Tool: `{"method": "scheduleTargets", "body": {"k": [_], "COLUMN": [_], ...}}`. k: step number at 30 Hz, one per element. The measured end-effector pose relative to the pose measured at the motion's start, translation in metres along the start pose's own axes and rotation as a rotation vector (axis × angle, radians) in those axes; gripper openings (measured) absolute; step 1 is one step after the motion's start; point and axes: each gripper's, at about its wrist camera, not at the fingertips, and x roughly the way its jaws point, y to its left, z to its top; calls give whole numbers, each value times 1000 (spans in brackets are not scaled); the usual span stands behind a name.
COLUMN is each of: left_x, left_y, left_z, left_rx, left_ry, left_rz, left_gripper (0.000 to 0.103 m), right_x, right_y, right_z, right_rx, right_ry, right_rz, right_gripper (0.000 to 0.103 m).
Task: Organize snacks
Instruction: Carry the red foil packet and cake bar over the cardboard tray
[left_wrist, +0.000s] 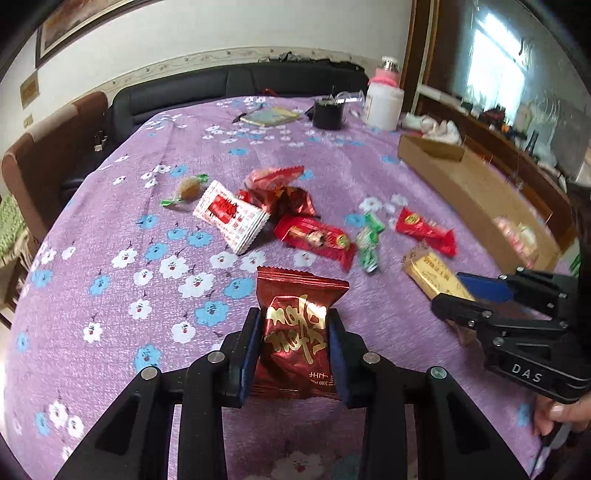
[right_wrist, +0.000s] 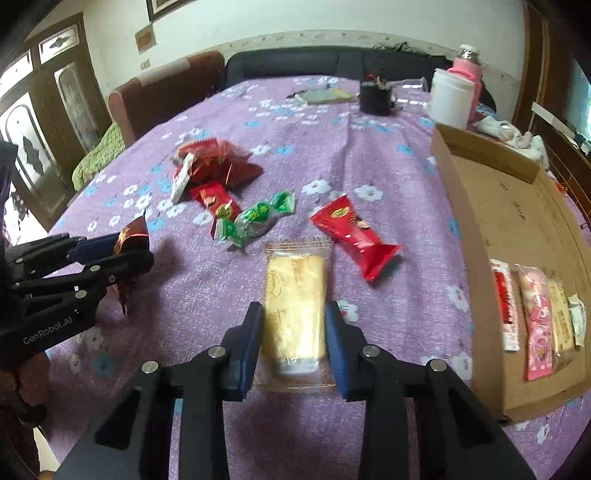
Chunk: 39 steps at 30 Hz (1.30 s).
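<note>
Looks like someone's living room: flowery purple tablecloth (left_wrist: 110, 221), dark sofa (left_wrist: 240, 79) right behind it, framed picture (left_wrist: 74, 22) above that.

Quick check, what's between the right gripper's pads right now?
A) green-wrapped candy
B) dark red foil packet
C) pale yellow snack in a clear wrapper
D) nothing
C: in the right wrist view the right gripper has its blue pads pressed on both sides of the pale yellow snack in a clear wrapper; the dark red foil packet is in the left gripper.
</note>
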Motion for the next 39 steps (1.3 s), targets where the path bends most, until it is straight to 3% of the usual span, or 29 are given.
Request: {"method": "scheduleTargets", "body": {"k": [7, 15, 39], "left_x": [-14, -20, -16], "left_y": [-11, -21, -59], "left_z": [3, 6, 14], "left_rx": [14, 42, 122], "left_ry": [-40, -57, -51], "left_rz": [-22, 8, 23], "left_gripper": [35, 36, 35], "right_x": [-19, -27, -48], "right_y": [-1, 2, -28], "right_z": [3, 2, -2], "right_rx": [13, 18, 89], "right_ry": [-49, -64, -112], "right_rz": [23, 56, 92], "right_gripper": [32, 32, 32]}}
